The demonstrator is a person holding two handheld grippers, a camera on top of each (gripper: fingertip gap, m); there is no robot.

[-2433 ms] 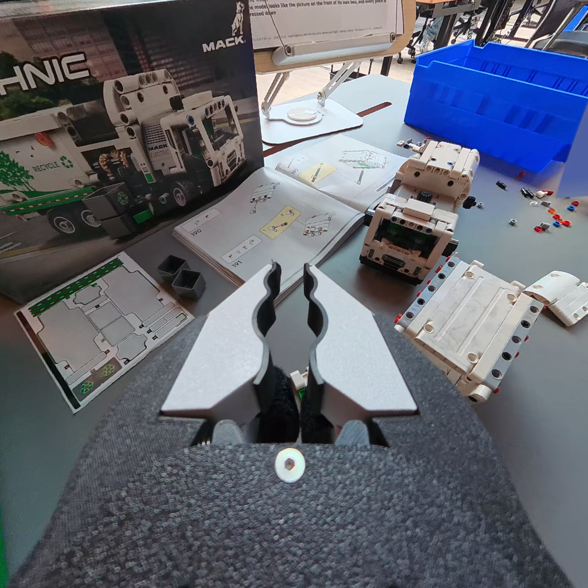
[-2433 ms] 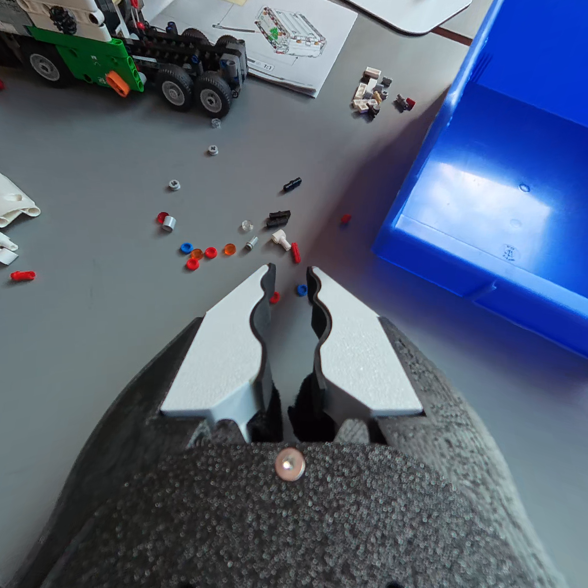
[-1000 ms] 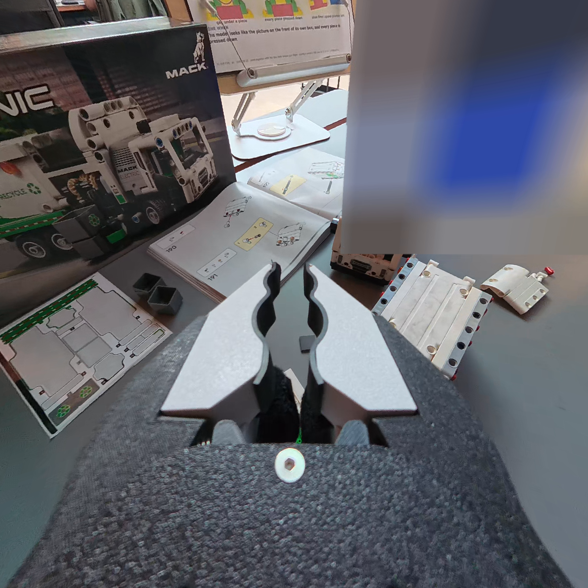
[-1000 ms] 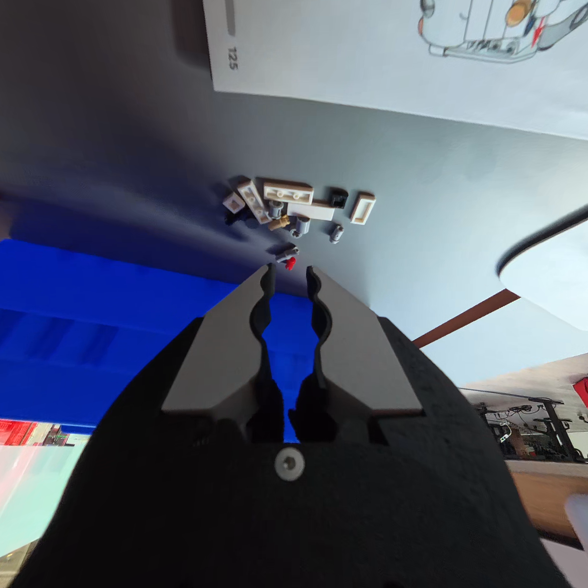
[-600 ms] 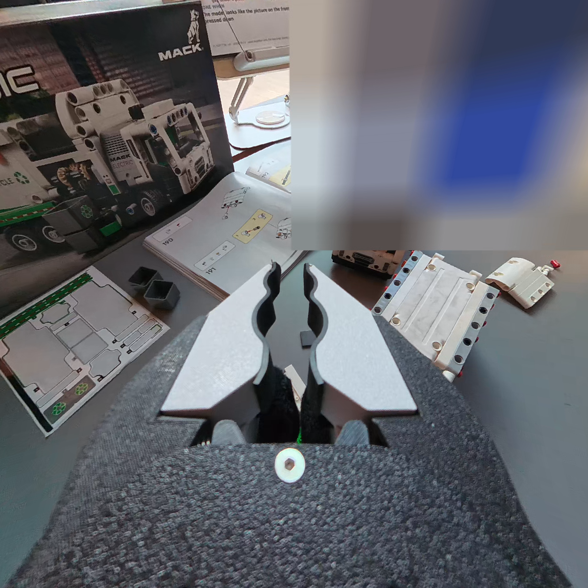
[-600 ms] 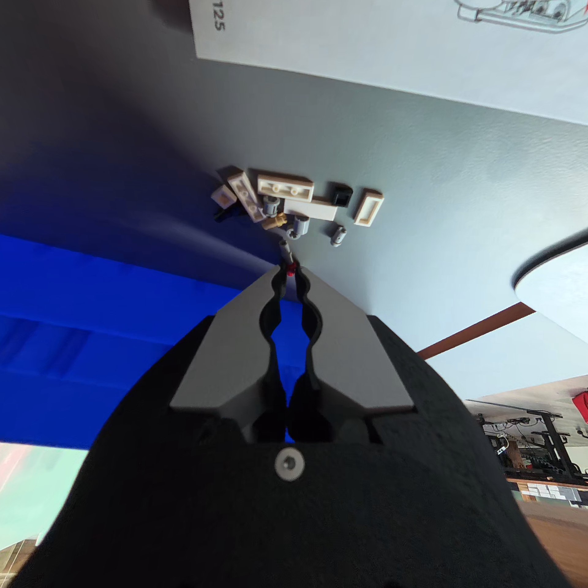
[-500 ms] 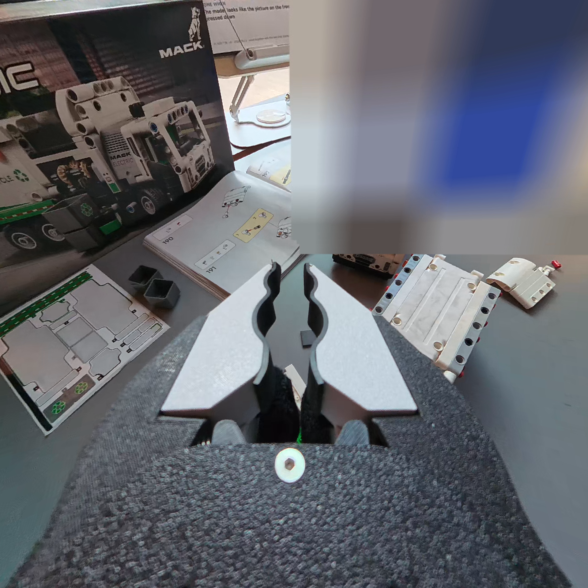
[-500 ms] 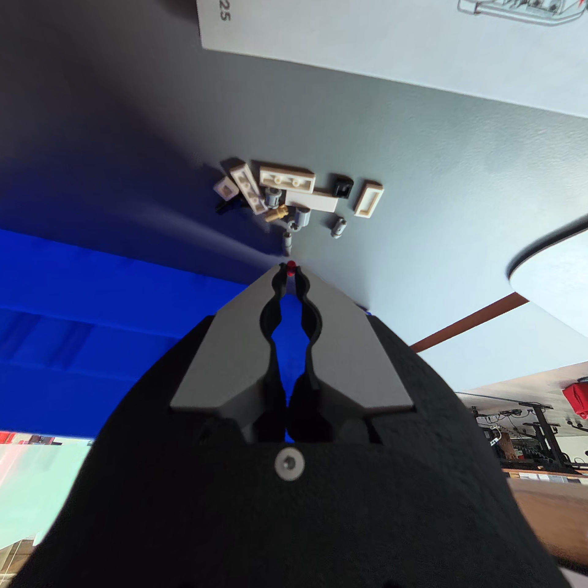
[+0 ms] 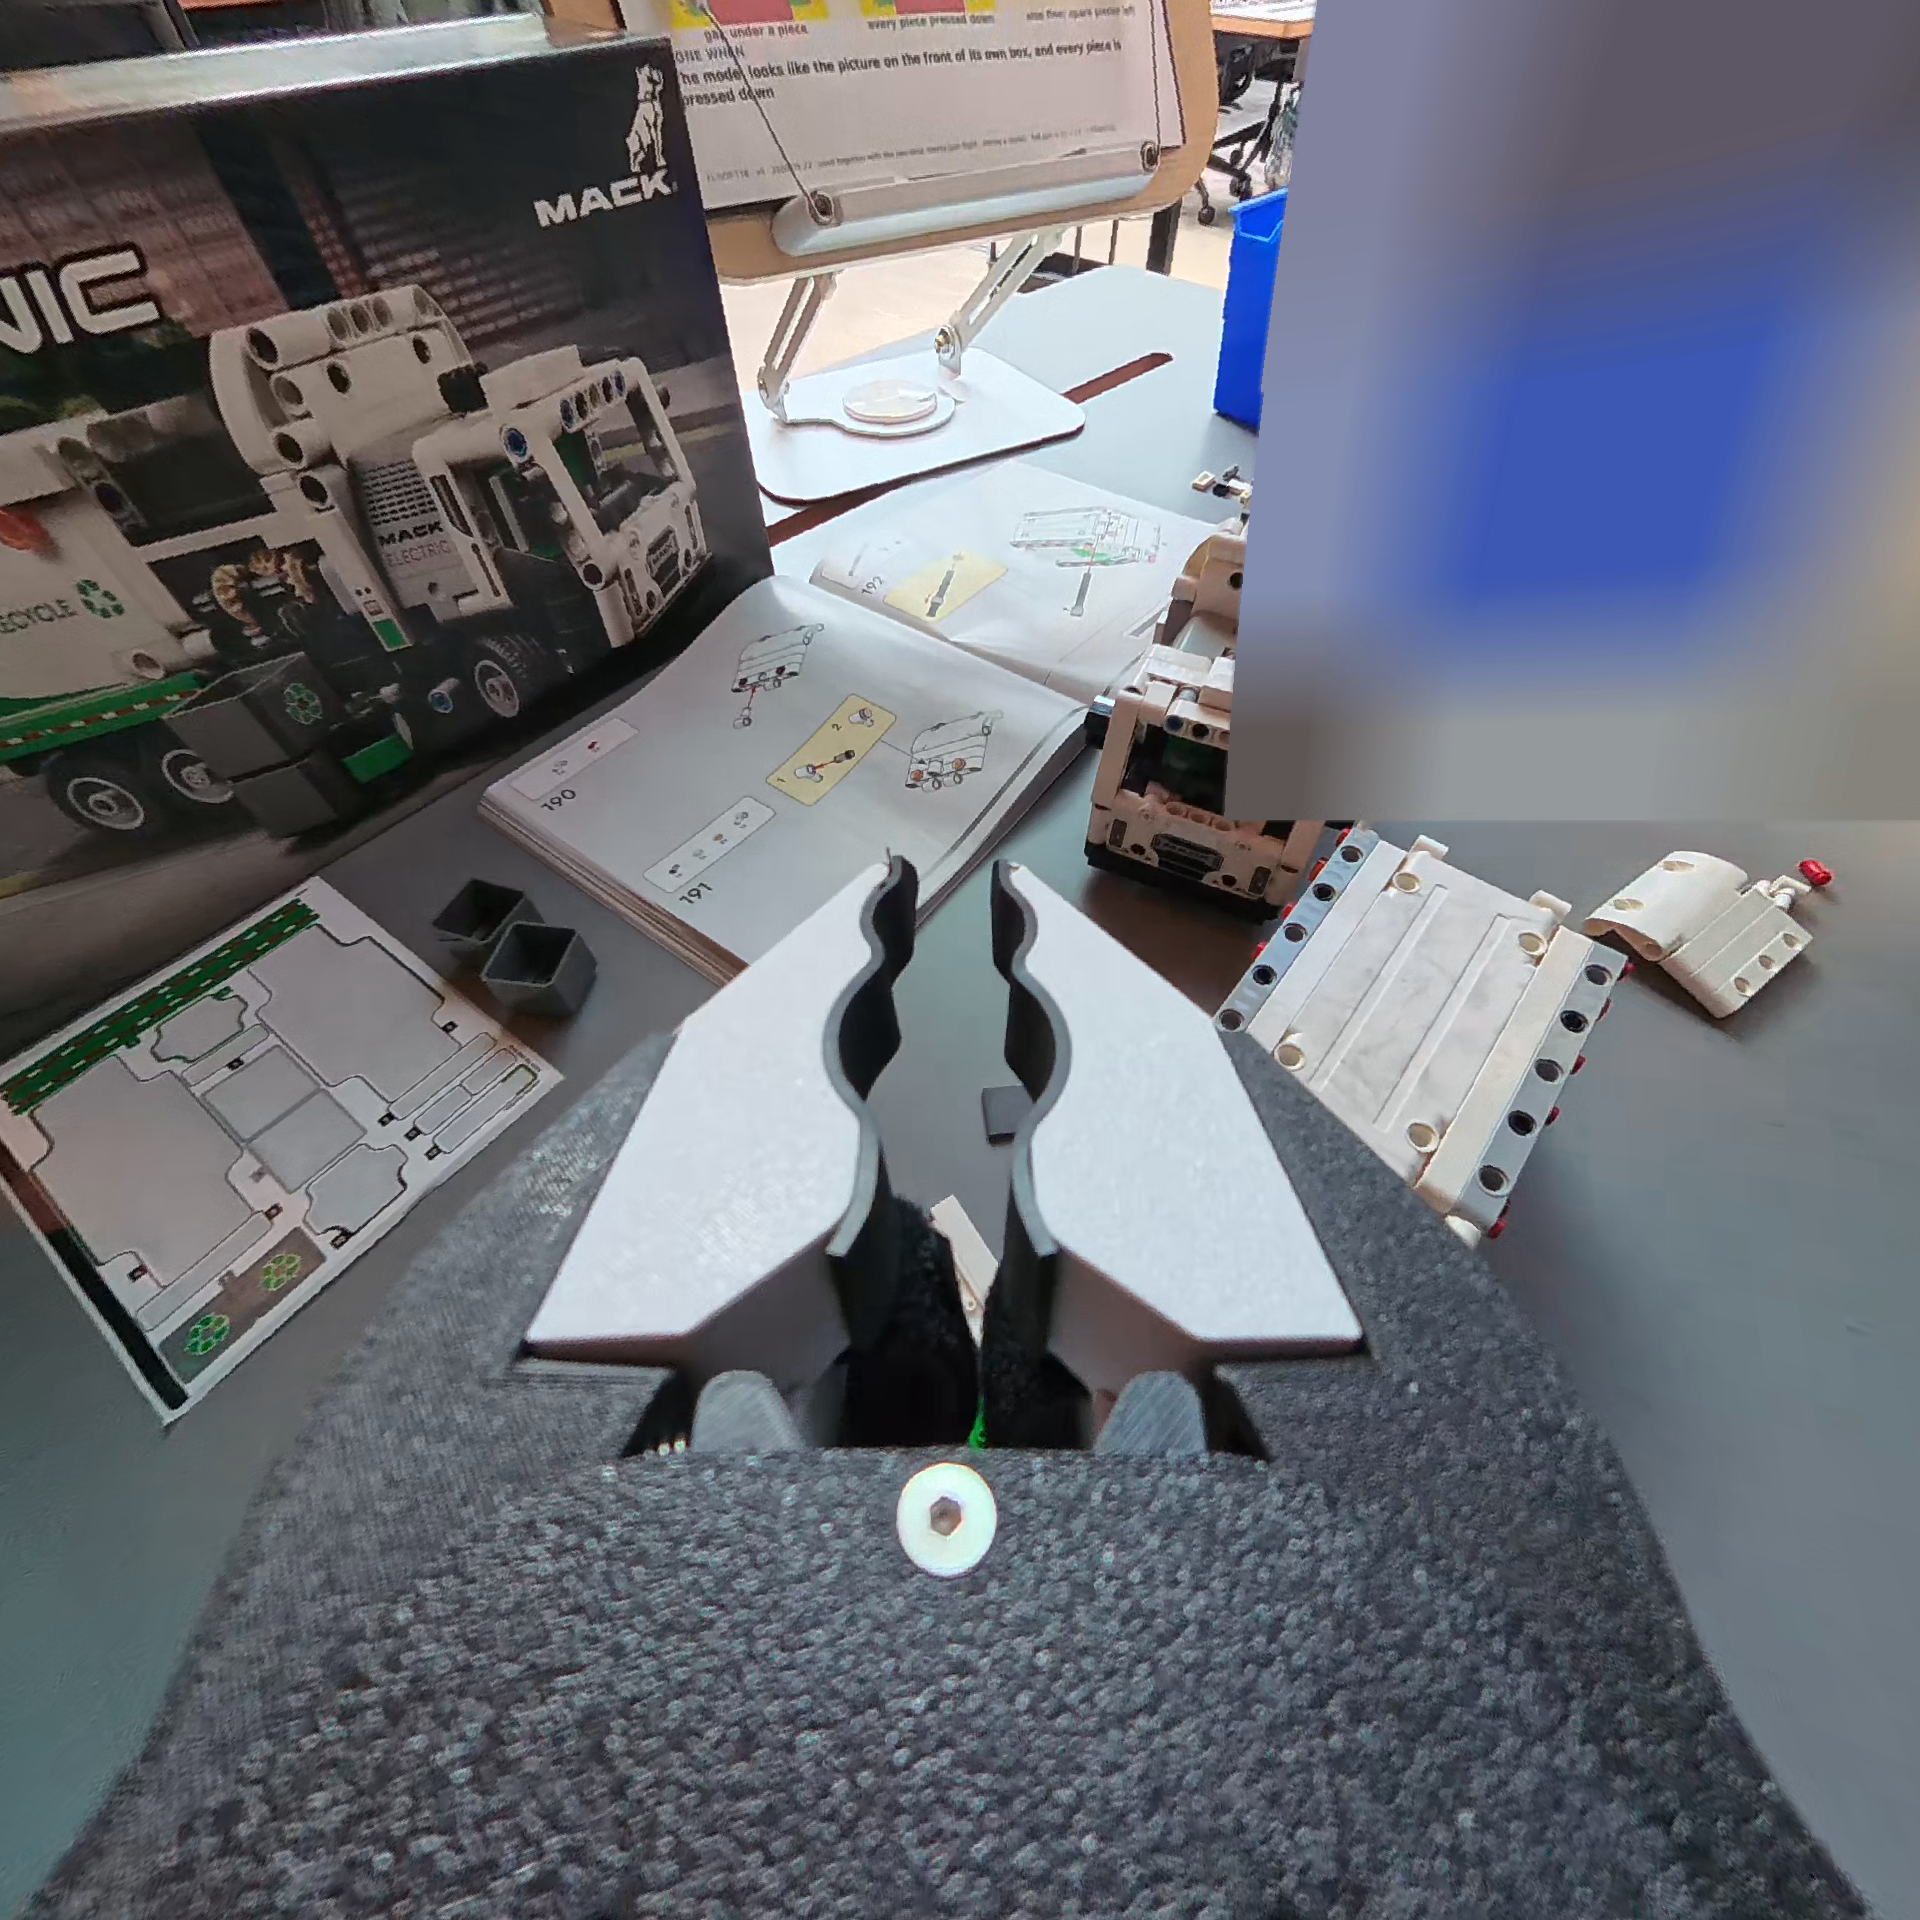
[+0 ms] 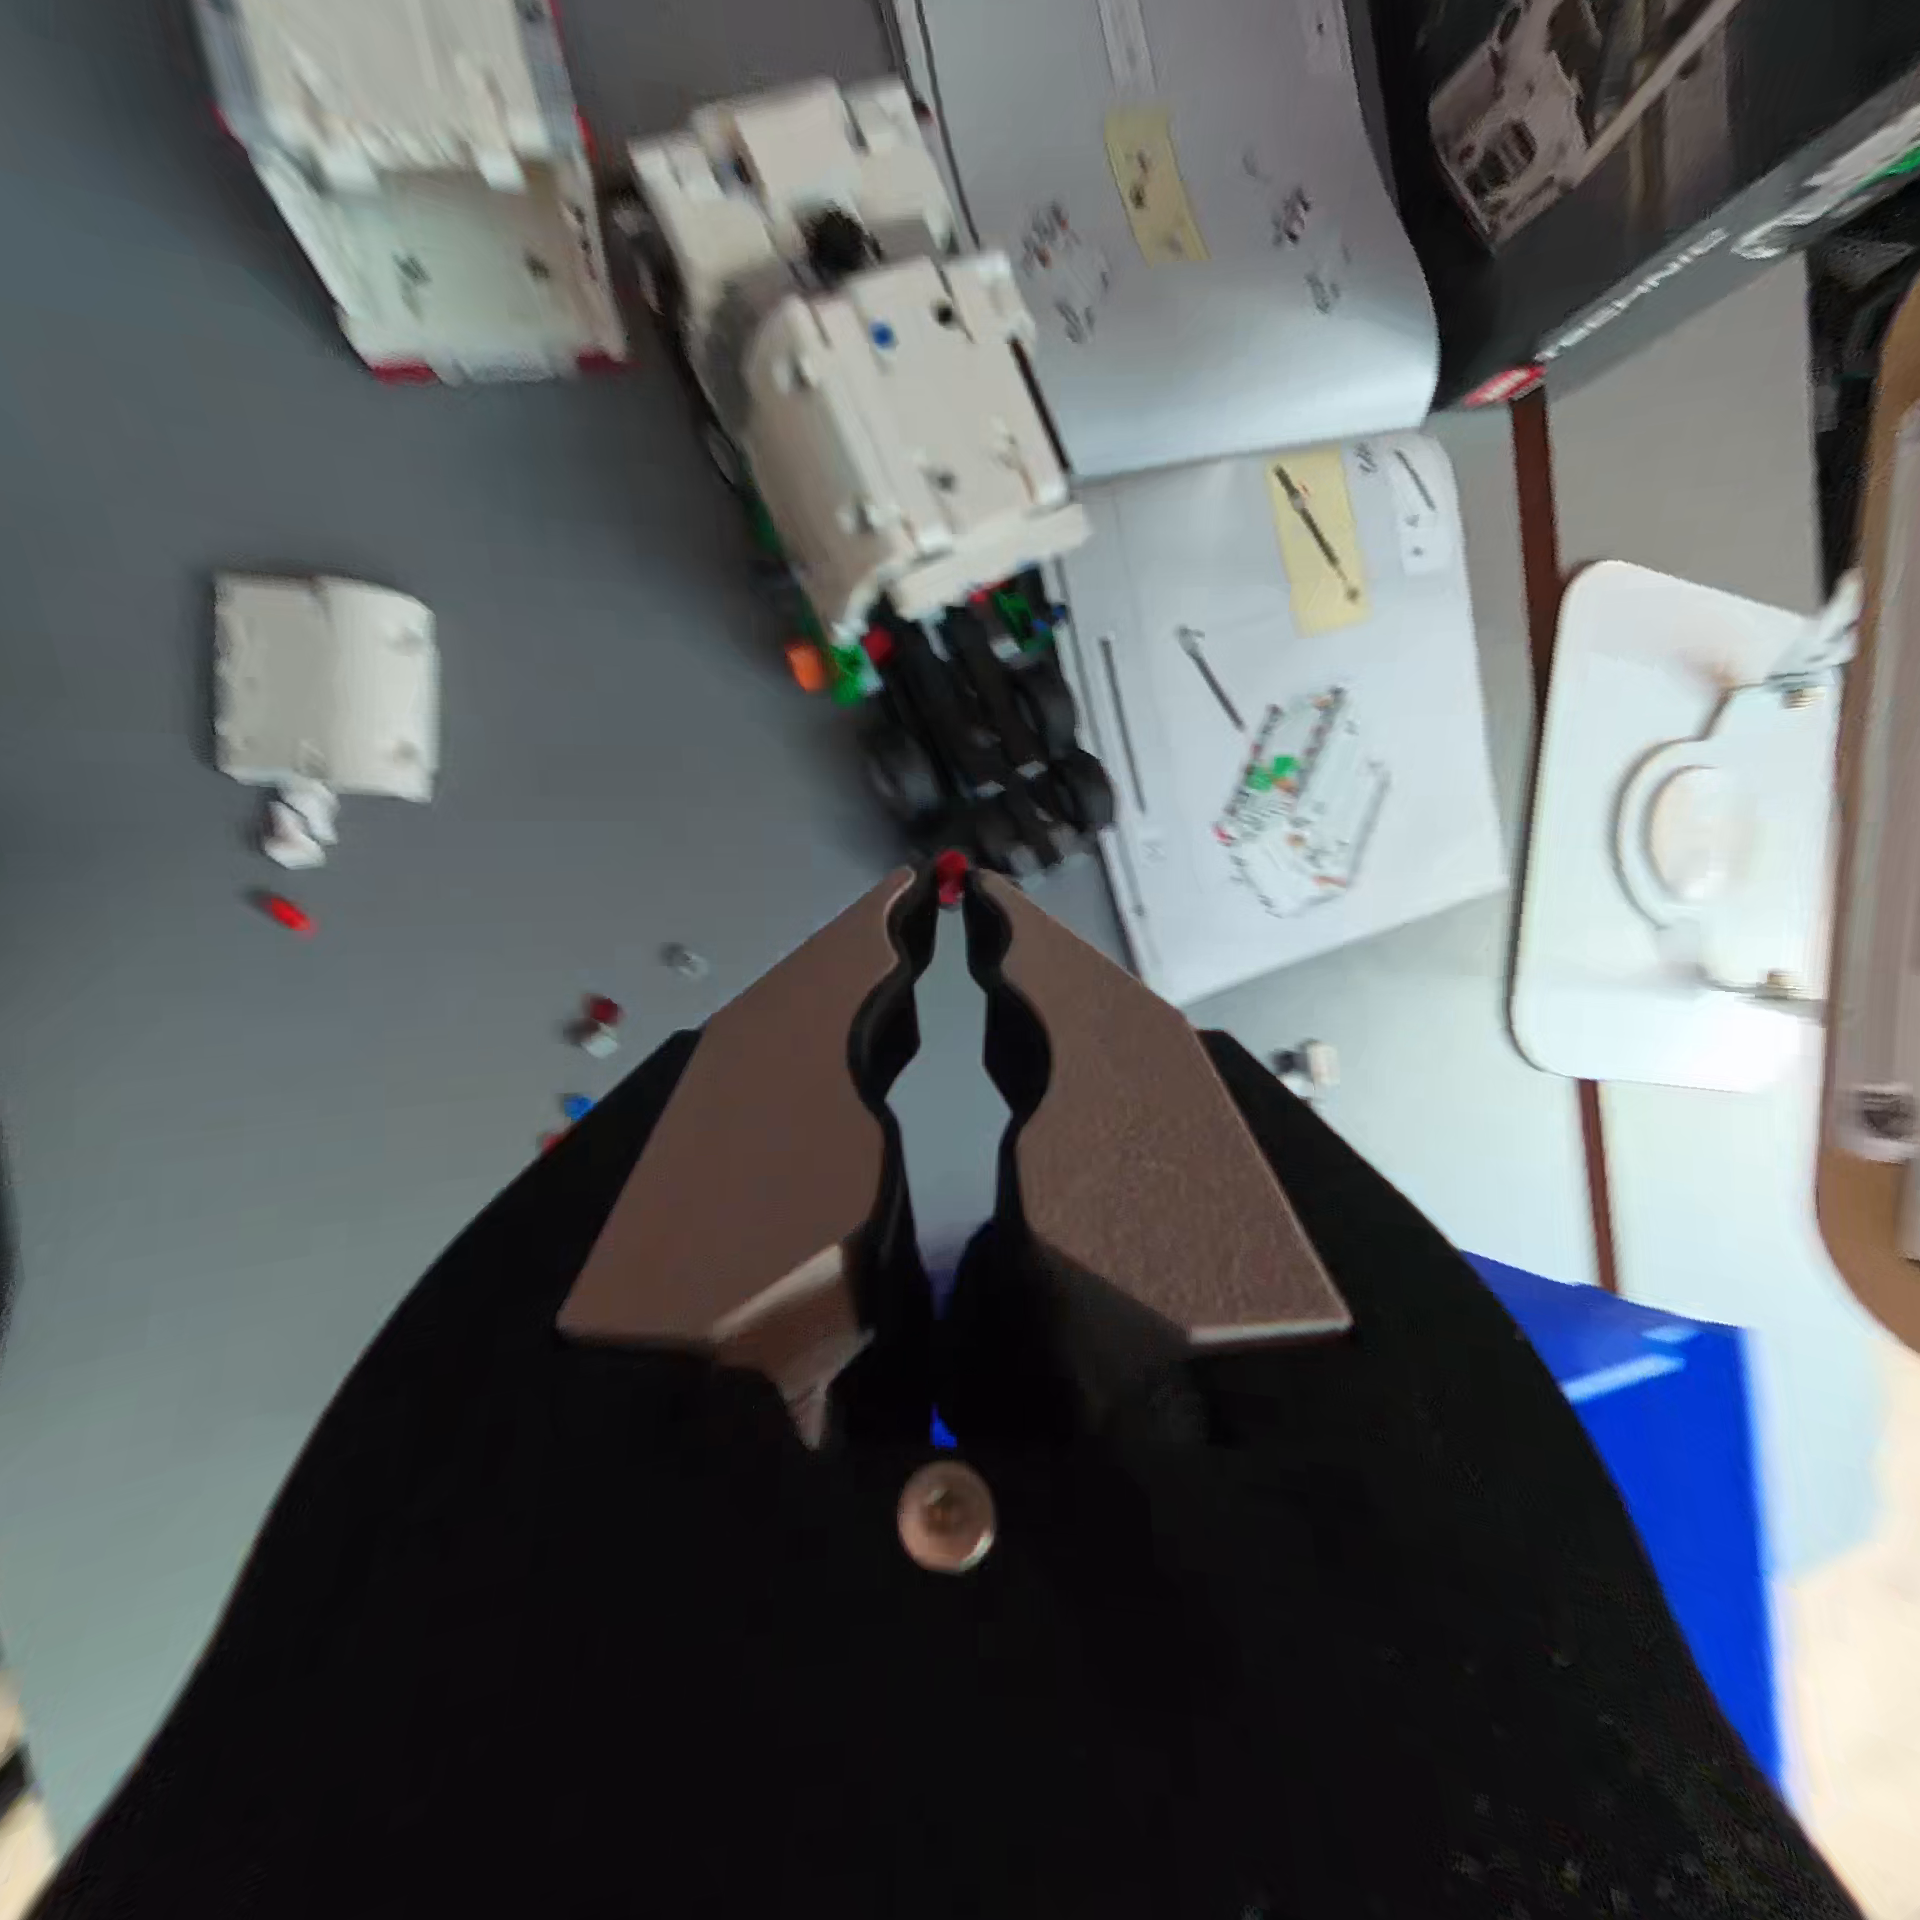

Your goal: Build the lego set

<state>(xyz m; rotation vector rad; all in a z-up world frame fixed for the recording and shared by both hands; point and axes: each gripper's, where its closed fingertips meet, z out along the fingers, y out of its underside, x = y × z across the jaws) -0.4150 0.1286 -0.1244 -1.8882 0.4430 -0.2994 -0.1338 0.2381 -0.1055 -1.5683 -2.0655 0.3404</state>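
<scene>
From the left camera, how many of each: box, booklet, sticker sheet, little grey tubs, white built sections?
Box: 1
Booklet: 1
Sticker sheet: 1
Grey tubs: 2
White built sections: 3
Total: 8

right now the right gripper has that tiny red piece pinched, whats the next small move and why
Probably carry the red piece on toward the part-built truck: the right gripper is shut on it above the table, the view is motion-blurred, and the open left gripper holds nothing.
</scene>
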